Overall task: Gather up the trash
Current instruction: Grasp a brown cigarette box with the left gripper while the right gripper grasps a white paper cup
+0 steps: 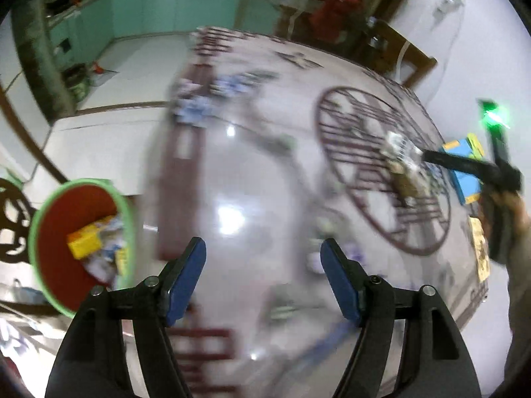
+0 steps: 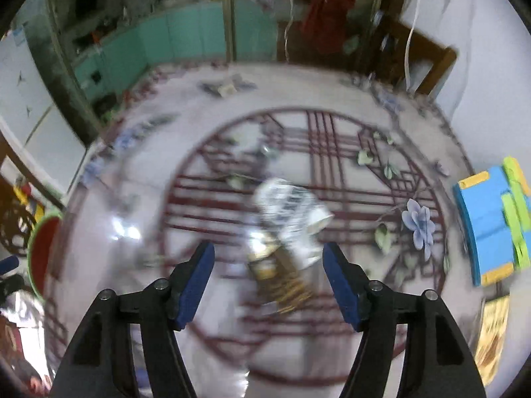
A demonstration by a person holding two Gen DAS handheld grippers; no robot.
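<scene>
A crumpled silver-white wrapper [image 2: 288, 212] lies on a round glossy table [image 2: 139, 179], on top of a brown-gold packet [image 2: 282, 275]. My right gripper [image 2: 267, 265] is open, hovering just before this trash pile, jaws either side of it. In the left wrist view the same pile [image 1: 401, 162] sits at the right with the right gripper [image 1: 428, 157] at it. My left gripper [image 1: 262, 262] is open and empty over the table's near side. A red bin with a green rim [image 1: 83, 245] stands at the left, holding a yellow box and wrappers.
A blue, yellow and green box [image 2: 494, 225] and a yellow booklet [image 2: 494, 335] lie at the table's right edge. Small paper scraps [image 2: 229, 88] lie at the far edge. A wooden chair [image 2: 418, 59] stands behind the table. The bin's rim [image 2: 33, 248] shows at the left.
</scene>
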